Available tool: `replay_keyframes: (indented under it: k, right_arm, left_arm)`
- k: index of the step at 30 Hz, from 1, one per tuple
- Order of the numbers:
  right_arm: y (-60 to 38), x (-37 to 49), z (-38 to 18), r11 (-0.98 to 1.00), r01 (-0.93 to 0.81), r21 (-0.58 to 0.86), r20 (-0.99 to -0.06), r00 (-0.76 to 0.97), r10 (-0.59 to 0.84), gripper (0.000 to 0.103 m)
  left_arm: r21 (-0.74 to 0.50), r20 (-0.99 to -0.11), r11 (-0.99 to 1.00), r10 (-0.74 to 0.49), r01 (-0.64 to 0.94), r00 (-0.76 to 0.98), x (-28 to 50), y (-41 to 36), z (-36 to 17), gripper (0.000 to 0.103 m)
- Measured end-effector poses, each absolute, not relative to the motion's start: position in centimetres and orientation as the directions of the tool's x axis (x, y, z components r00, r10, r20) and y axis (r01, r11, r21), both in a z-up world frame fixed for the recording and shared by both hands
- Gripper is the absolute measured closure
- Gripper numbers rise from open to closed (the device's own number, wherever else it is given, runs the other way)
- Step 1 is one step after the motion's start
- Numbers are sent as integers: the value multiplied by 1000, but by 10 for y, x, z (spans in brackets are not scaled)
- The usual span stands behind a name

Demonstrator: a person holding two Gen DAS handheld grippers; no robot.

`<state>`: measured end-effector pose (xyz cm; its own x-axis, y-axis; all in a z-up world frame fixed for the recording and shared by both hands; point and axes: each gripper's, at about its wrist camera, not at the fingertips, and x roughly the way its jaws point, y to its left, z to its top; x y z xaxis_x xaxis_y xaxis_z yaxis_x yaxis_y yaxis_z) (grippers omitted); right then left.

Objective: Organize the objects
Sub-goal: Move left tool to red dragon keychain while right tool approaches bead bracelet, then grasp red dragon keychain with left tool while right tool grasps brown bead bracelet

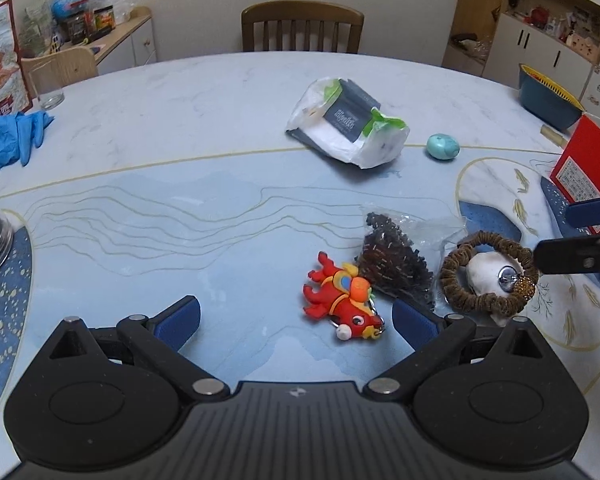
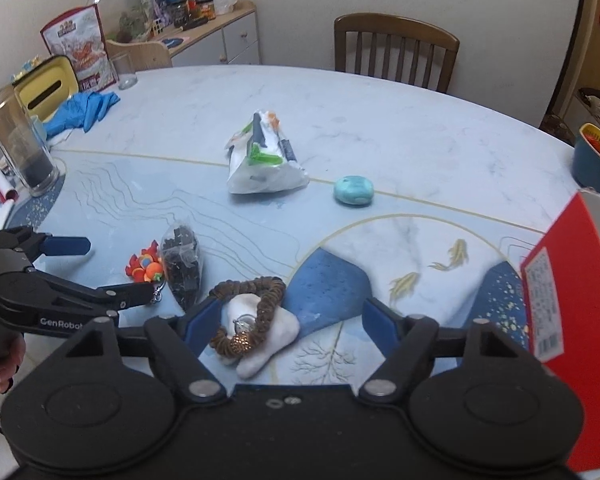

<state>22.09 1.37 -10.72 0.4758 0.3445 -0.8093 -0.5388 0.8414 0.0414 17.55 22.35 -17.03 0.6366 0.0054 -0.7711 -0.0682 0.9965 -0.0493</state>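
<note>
Hovering low over the table (image 1: 148,128), both grippers with jaws apart, nothing clamped.

Left gripper (image 1: 296,316): blue pads spread wide, the red toy keychain (image 1: 342,304) lying on the tabletop between them, nearer the right pad, not pressed by either. Right gripper (image 2: 292,320): jaws apart; its left pad sits just beside the brown hair scrunchie (image 2: 252,312), which lies draped on a white stone-like lump (image 2: 268,336); contact cannot be told. Between keychain and scrunchie lies a clear bag of dark beads (image 1: 396,264), touching the keychain. At the right edge, a red box (image 2: 560,308). Farther out, mid-table: a plastic-wrapped tissue pack (image 1: 344,124), and right of it a teal oval object (image 1: 443,146). Far left: blue gloves (image 1: 12,136). Far right: a blue basket (image 1: 548,100). Beyond the table, a wooden chair (image 1: 302,26).
</note>
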Motion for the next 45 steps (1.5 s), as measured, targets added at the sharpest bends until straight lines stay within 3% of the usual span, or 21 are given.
replay_keyframes:
  k: [12,17,21,26,45]
  right_arm:
    - [34,225,-126,836,-548,34,-833,447,327,61]
    - [39,224,-125,829,-558,22,-834,447,323,75]
    - [39,223,-124,830,-558,19,-834,449,321,83]
    - [42,222,-122,828,-561,-1,-833,458,310,95]
    - [15,202,-66,846,-514,140,-747,506,432,98]
  left_arm:
    - [-52,-746,998,-12,-41,666,177,217,-179,3]
    - [-52,-731,998,-25,-20,682,178,214,-177,25]
    - [-53,-726,999,-34,-6,687,178,212,-176,36]
    - [-54,-725,999,-40,1,688,178,213,-174,63]
    - [-126,-728,992,-102,14,678,168,220,-128,64]
